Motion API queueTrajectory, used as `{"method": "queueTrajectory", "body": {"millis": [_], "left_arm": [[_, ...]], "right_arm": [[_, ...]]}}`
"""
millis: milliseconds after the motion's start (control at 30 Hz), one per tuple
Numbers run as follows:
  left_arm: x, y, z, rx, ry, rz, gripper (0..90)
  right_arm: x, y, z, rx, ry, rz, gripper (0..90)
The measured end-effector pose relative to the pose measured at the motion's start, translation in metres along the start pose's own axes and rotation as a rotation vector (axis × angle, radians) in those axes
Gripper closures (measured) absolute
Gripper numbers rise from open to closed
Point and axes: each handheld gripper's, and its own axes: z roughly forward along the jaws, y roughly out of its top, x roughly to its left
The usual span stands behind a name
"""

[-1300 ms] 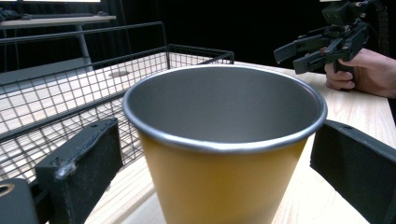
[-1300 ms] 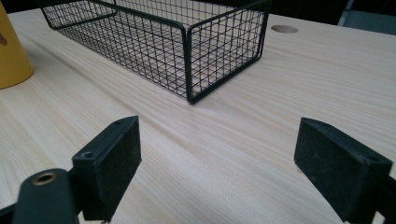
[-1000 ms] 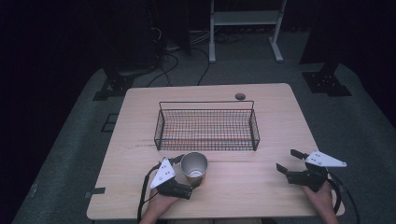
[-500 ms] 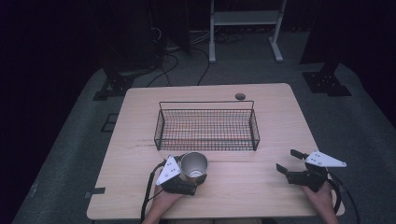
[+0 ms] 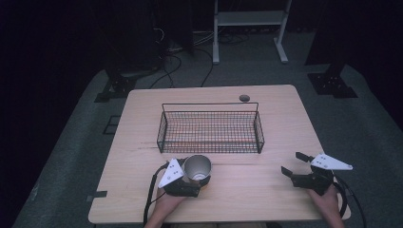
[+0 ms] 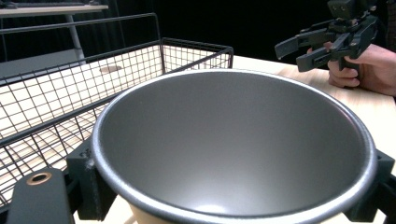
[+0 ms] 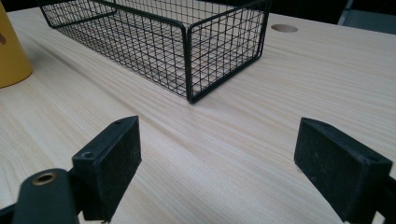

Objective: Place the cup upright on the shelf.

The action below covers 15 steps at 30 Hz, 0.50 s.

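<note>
A: High view. Left gripper sits at the near edge of the table, its fingers closed round a cup. Cup upright, mouth up, long axis vertical. Wire basket lies just beyond the fingers, long side across the table. Looks empty.

B: And the right gripper?

A: Well off to the cup's right, fingers spread wide, nothing between them. Left hand is plainly the nearer one to the cup.

B: Left gripper view?

A: Cup sits squarely between the fingers, one pressed to each side of the wall below the rim. Grey inside, pale yellow outside. Basket ahead and to the left of the fingers. Whether the cup's base touches the table, I can't tell.

B: Right gripper view?

A: Fingers far apart over bare table. Basket corner straight ahead, near. Yellow cup wall far to the left.
</note>
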Motion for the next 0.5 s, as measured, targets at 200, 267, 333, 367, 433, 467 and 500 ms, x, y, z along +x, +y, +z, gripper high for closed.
{"method": "queueTrajectory", "body": {"millis": [200, 267, 333, 367, 433, 467, 500], "left_arm": [[0.000, 0.010, -0.003, -0.034, -0.010, -0.006, 12.4], [0.000, 0.016, -0.004, -0.045, -0.016, -0.005, 12.4], [0.000, 0.022, -0.005, -0.048, -0.023, -0.003, 12.4], [0.001, 0.026, -0.005, -0.046, -0.024, 0.003, 12.4], [0.002, 0.032, -0.004, -0.054, -0.022, 0.013, 12.4], [0.003, 0.034, -0.004, -0.055, -0.021, 0.013, 12.4], [0.004, 0.037, -0.004, -0.057, -0.021, 0.013, 12.4]], "right_arm": [[0.000, 0.000, 0.000, 0.000, -0.001, 0.002, 13.7], [0.000, 0.000, 0.000, -0.001, 0.000, 0.004, 13.7], [0.000, 0.000, 0.000, 0.000, -0.001, 0.001, 13.7], [0.000, 0.000, 0.000, 0.000, -0.001, 0.000, 13.7], [0.000, 0.000, 0.000, 0.000, -0.001, -0.001, 13.7], [0.000, 0.000, 0.000, 0.000, 0.000, 0.001, 13.7], [0.000, 0.000, 0.000, -0.001, 0.000, 0.000, 13.7]]}}
